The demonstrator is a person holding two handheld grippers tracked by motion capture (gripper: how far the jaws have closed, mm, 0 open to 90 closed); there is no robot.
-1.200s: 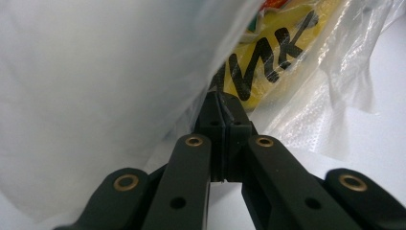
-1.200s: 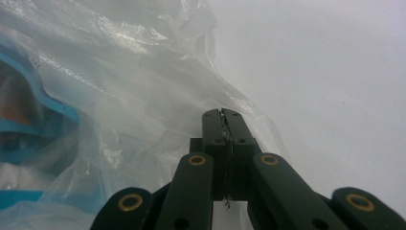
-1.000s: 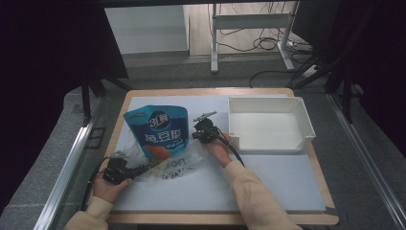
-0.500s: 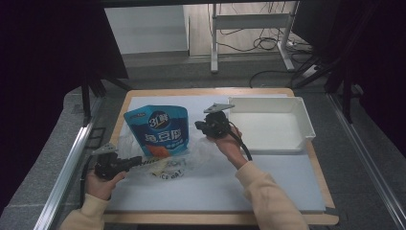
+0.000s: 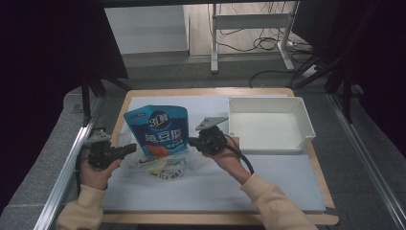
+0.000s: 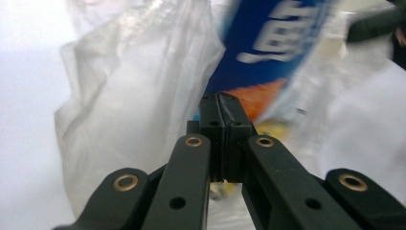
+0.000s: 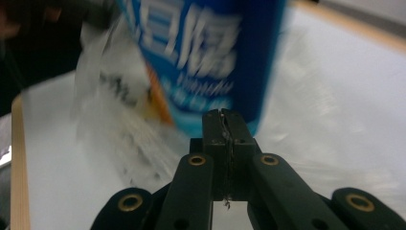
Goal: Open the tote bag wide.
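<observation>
A blue snack pouch (image 5: 160, 129) stands tilted on the white mat, its lower part inside a clear printed plastic bag (image 5: 165, 166). My left gripper (image 5: 133, 149) is at the bag's left side, shut on the bag's film. The right gripper (image 5: 190, 141) is at the pouch's right side, shut on the film too. In the left gripper view the closed left gripper (image 6: 221, 101) pinches crumpled plastic bag (image 6: 129, 96) with the blue pouch (image 6: 268, 43) behind it. In the right gripper view the closed right gripper (image 7: 224, 117) holds a thin strip of film below the pouch (image 7: 201, 52).
An empty white tray (image 5: 306, 125) sits at the back right of the mat, close to my right hand. The wooden table edge (image 5: 206, 91) frames the mat (image 5: 268, 187). Metal rails run along both sides.
Both hands have risen with the bag's edges. The left gripper has drifted left and farther up the picture. The bag is pulled wider around the pouch.
</observation>
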